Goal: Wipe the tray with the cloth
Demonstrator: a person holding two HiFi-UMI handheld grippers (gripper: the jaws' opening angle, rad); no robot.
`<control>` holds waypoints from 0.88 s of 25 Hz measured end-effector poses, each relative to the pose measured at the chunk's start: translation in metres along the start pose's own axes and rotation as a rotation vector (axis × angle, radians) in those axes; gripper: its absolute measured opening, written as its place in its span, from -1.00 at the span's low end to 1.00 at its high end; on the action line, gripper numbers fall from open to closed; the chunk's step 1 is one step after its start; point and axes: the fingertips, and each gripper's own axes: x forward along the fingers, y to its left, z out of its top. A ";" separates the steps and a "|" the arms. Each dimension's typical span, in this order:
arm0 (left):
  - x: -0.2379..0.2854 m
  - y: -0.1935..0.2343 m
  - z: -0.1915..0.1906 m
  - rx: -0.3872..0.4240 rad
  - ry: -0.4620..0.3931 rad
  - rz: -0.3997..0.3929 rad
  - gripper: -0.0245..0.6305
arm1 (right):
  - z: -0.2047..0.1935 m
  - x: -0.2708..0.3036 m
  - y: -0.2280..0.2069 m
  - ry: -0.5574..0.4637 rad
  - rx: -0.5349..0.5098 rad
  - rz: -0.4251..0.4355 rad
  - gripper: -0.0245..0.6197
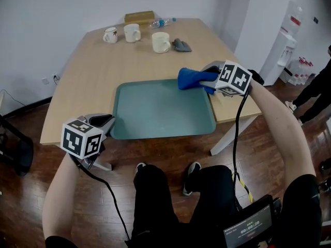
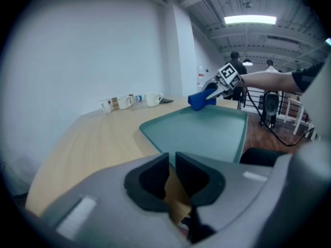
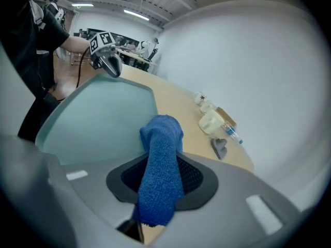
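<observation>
An office workroom.
Mugs (image 1: 132,32) are sitting at the far end of the wooden table (image 1: 93,76), a water dispenser (image 1: 283,50) is standing to its right, and ceiling strip lights (image 2: 250,19) are glowing beyond it.

Your tray (image 1: 160,110): teal, rectangular, rounded corners, low raised rim, lying flat at centre frame in the head view. Your cloth (image 1: 192,78): blue, bunched, over the tray's upper-right corner, pinched in your right gripper (image 1: 208,80), free end pointing frame-left.
</observation>
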 end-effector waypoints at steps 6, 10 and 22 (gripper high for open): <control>0.003 0.003 -0.002 -0.015 0.008 -0.007 -0.80 | 0.002 -0.006 0.034 -0.044 0.021 0.077 -0.57; 0.004 0.003 -0.003 -0.012 0.011 0.003 -0.79 | 0.010 -0.033 0.090 -0.070 -0.005 0.171 -0.57; 0.007 0.000 -0.007 -0.022 0.026 -0.016 -0.79 | 0.030 -0.089 0.180 -0.139 -0.046 0.295 -0.57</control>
